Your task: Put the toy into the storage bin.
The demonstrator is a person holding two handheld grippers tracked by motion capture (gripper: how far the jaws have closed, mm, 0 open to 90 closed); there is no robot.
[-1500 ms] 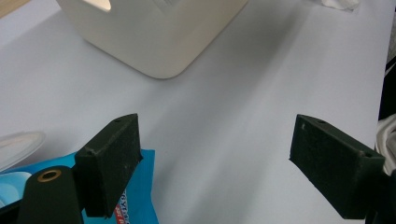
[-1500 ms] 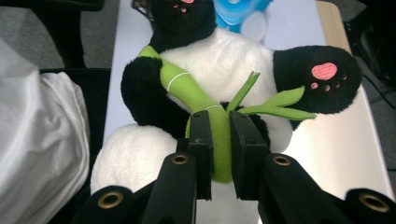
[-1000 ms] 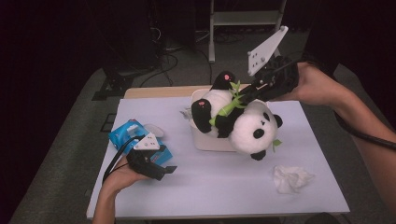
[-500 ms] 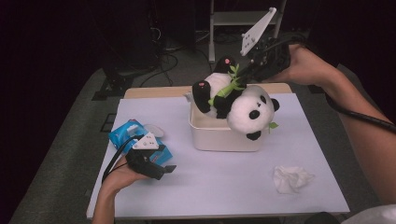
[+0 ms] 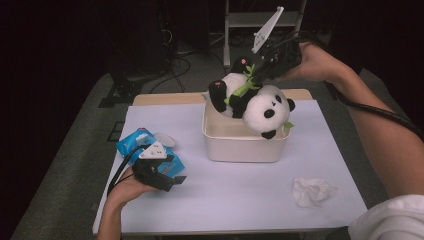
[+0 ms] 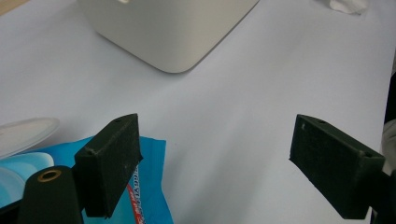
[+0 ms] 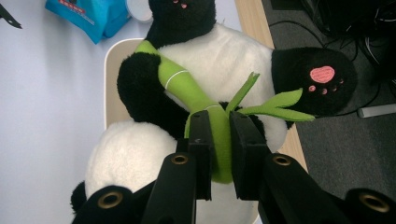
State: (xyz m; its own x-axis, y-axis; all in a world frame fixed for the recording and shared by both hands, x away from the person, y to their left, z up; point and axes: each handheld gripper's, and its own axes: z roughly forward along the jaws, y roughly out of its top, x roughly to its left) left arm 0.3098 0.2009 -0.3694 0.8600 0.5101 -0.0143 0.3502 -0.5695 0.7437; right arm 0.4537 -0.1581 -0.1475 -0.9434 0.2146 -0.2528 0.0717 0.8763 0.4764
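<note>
The right hand-held gripper [image 5: 260, 75] is clamped on the green felt bamboo stalk [image 7: 219, 140] sewn to a plush panda [image 5: 250, 102], its two black pads pressing the soft stalk from either side, and the toy hangs tilted from that grip, head lowest, over the cream plastic bin [image 5: 245, 142] just below the jaws. The panda is fuzzy white pile with black limbs and ears; the right gripper view brings out pink stitched paw pads [image 7: 322, 74], thin white bands round the stalk and pointed flat leaves fanning beyond the pads, details the high view leaves small. The bin is a smooth, round-cornered rectangular tub; one of its corners [image 6: 173, 46] rises ahead of the left hand-held gripper [image 5: 165, 180], which rests low on the white table [image 5: 240, 200] with its blocky, matte black jaws spread wide and nothing between them. Beside its left jaw lies a glossy blue wipes packet [image 6: 144, 186] with a round white lid [image 6: 23, 133]. The high view adds a crumpled white tissue [image 5: 311, 191], well apart from both grippers, on the table near the person's right sleeve.
</note>
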